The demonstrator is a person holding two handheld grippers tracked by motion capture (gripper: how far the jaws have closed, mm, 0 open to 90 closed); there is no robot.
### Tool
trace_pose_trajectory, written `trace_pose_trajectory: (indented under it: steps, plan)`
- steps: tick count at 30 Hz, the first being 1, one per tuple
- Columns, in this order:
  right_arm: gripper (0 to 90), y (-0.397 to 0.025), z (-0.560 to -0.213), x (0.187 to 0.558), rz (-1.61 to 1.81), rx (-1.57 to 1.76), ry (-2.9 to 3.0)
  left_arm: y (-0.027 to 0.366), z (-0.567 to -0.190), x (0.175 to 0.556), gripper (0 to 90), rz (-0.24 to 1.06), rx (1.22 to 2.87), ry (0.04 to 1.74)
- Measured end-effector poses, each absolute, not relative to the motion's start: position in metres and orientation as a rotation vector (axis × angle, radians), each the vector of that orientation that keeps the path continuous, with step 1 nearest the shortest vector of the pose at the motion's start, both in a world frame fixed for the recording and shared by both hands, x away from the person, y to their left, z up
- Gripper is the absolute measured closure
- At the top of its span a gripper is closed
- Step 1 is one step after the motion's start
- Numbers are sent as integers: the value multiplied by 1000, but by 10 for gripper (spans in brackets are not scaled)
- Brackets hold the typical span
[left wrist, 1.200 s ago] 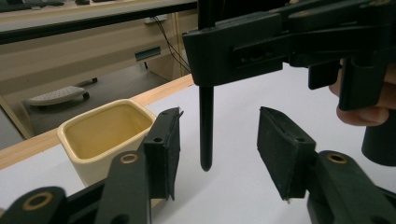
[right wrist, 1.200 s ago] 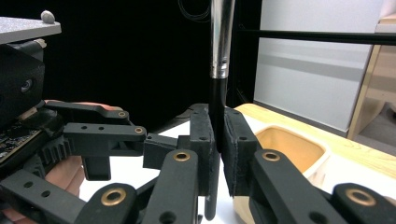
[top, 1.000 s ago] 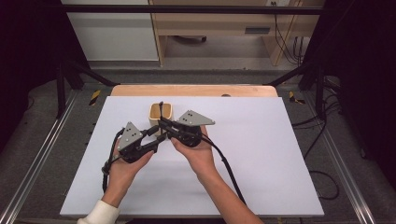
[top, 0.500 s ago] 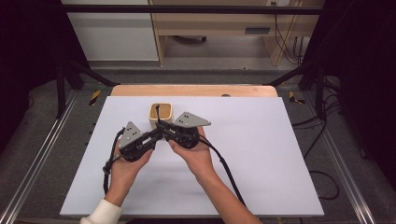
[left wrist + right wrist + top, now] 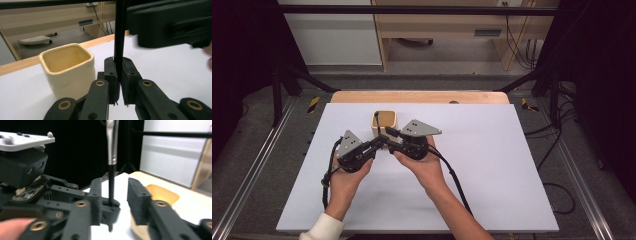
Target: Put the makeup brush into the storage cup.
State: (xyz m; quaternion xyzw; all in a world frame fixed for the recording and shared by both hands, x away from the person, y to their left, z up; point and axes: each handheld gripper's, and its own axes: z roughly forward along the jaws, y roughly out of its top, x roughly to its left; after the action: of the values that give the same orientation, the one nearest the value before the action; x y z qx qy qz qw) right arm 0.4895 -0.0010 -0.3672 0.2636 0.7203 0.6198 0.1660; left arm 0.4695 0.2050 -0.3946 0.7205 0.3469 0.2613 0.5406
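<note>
The left gripper (image 5: 119, 86) clenches a thin black rod (image 5: 119, 37), its long axis upright, beside the cream cup (image 5: 67, 68) on the bench (image 5: 492, 165); the right gripper (image 5: 113, 202) straddles the rod, fingers (image 5: 138, 202) released, equally near

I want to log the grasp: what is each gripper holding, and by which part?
The left gripper clamps a thin brush upright by the lower end of its black handle. The right gripper holds nothing; its jaws are open around the handle.
</note>
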Motion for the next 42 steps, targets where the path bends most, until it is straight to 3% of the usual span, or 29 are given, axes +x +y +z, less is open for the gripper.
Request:
trace_pose_trajectory:
  steps: [16, 24, 42]
  plan:
    - [130, -53, -371, 481, 1613, 838, 2006, 219, -382, 476, 842, 689, 1687, 833]
    - [64, -79, -390, 475, 1575, 856, 1990, 221, -375, 485, 842, 714, 1689, 827]
    - [67, -157, -428, 458, 1427, 975, 1903, 213, -364, 507, 842, 755, 1696, 816]
